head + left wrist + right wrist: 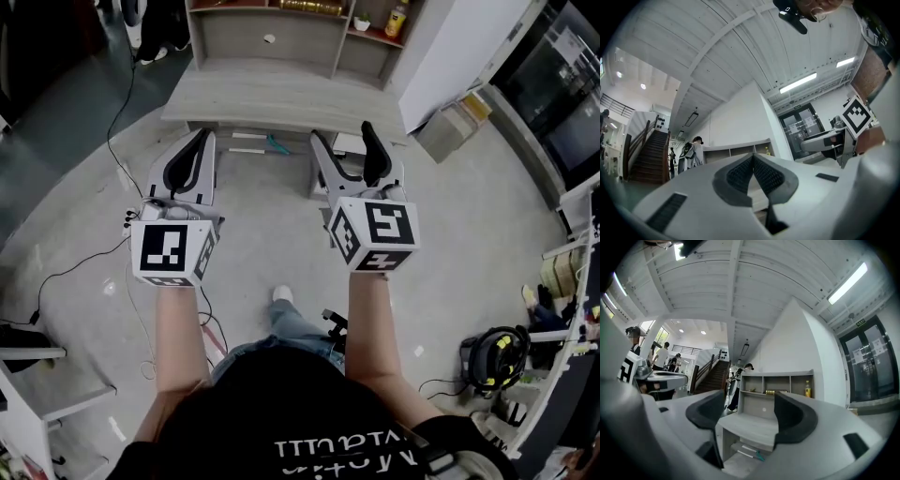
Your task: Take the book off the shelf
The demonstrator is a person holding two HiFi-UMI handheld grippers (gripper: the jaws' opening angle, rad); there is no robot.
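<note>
**Left gripper** (195,150): jaws pressed together, nothing between them.

**Right gripper** (342,133): jaws spread wide, empty.

**Position:** both hang in front of the shelf (281,94), well apart from it.

**Book:** not plainly identifiable. A gold object (771,392) lying in the shelf's upper middle compartment, left of a yellow bottle (807,389), may be it; this cannot be confirmed.

**Recommendation:** close in on the shelf and confirm the target first. Then enter that compartment with the wide right jaws level, clear of the dividers and the bottle. Seat the pads fully before withdrawing.
</note>
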